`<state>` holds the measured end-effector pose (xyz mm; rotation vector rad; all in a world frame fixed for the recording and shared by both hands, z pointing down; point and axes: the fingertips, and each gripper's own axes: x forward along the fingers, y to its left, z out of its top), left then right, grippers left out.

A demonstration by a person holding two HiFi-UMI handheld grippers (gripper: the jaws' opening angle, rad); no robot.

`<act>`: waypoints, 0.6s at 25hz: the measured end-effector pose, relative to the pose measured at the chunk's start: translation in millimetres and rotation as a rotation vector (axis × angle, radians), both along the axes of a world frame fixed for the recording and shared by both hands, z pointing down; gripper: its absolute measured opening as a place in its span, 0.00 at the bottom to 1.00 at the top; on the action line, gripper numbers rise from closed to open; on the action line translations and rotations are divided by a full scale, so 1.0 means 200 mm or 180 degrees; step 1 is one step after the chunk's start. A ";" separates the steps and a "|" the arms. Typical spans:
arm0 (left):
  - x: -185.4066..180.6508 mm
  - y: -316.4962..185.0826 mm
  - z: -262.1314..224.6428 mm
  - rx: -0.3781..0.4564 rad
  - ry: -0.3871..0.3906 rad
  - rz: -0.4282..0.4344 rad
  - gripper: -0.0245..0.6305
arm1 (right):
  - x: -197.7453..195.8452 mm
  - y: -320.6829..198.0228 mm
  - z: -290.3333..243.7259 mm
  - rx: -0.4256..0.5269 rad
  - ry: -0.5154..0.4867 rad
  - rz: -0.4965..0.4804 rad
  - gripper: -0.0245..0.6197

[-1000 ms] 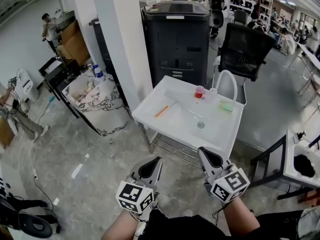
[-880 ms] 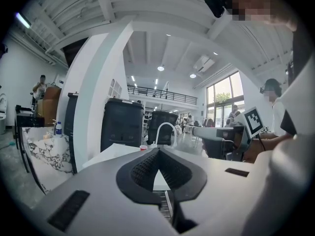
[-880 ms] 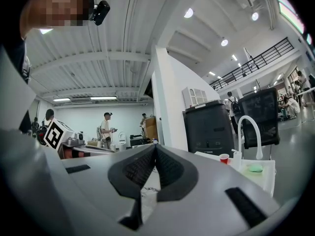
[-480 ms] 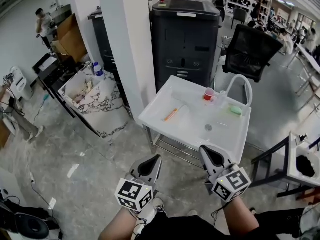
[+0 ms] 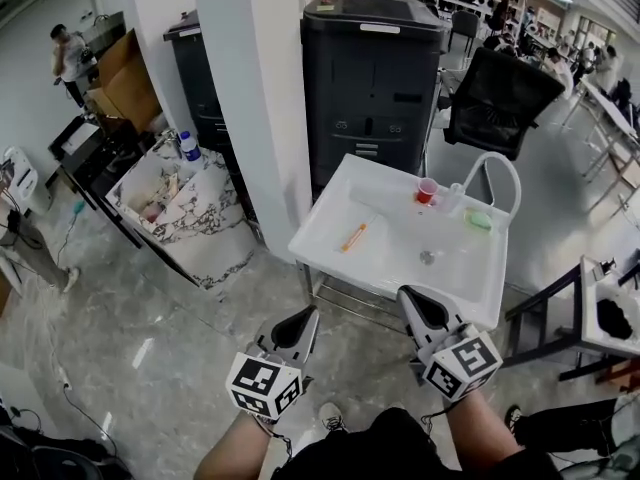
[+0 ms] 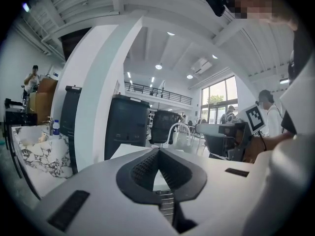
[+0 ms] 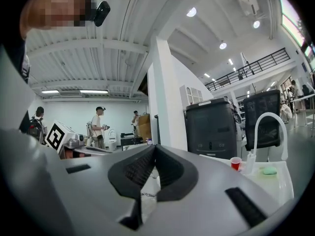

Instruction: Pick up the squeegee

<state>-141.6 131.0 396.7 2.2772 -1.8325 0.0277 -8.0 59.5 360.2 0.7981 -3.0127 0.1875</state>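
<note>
On the left half of the white basin-topped counter (image 5: 400,268), the squeegee with an orange handle and pale blade (image 5: 352,236) lies flat and slanted, apart from the counter's left rim and well left of the drain. A red plastic cup (image 5: 427,190), a white arched tap (image 5: 497,168) and a green sponge (image 5: 479,220) sit along the far right side.

Both tongs hang near the person, short of the counter's near edge. The left tongs (image 5: 306,314) are closed tip to tip with nothing between them, over bare grey mottled floor (image 5: 200,328). The right tongs (image 5: 408,294) are also closed and empty, just before the near rim.

A white square pillar (image 5: 260,88) stands close by the counter's left edge, a tall black copier (image 5: 372,78) behind its far edge, and a black office chair (image 5: 500,98) far right.
</note>
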 end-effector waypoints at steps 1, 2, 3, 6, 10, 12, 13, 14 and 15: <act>-0.02 -0.01 0.01 -0.0007 0.0010 0.0006 0.06 | -0.01 -0.01 0.00 -0.0002 0.0008 0.0011 0.06; -0.03 -0.03 0.01 -0.0014 0.0018 0.0015 0.06 | -0.03 -0.03 0.01 -0.0004 0.0014 0.0024 0.06; -0.04 -0.05 0.02 -0.0023 0.0024 0.0026 0.06 | -0.03 -0.05 0.01 -0.0007 0.0016 0.0041 0.06; -0.05 -0.11 0.05 -0.0069 0.0021 0.0065 0.06 | -0.03 -0.12 0.02 -0.0019 0.0007 0.0095 0.06; -0.06 -0.23 0.09 -0.0134 0.0013 0.0096 0.06 | -0.03 -0.25 0.04 -0.0043 -0.0010 0.0145 0.06; -0.06 -0.31 0.10 -0.0160 0.0005 0.0101 0.06 | -0.02 -0.34 0.05 -0.0053 -0.0026 0.0163 0.06; -0.05 -0.36 0.11 -0.0173 0.0000 0.0105 0.06 | -0.02 -0.39 0.06 -0.0060 -0.0035 0.0172 0.06; -0.05 -0.41 0.12 -0.0185 -0.0008 0.0110 0.06 | -0.01 -0.44 0.07 -0.0069 -0.0042 0.0180 0.06; -0.05 -0.45 0.13 -0.0196 -0.0018 0.0114 0.06 | -0.01 -0.49 0.08 -0.0081 -0.0050 0.0186 0.06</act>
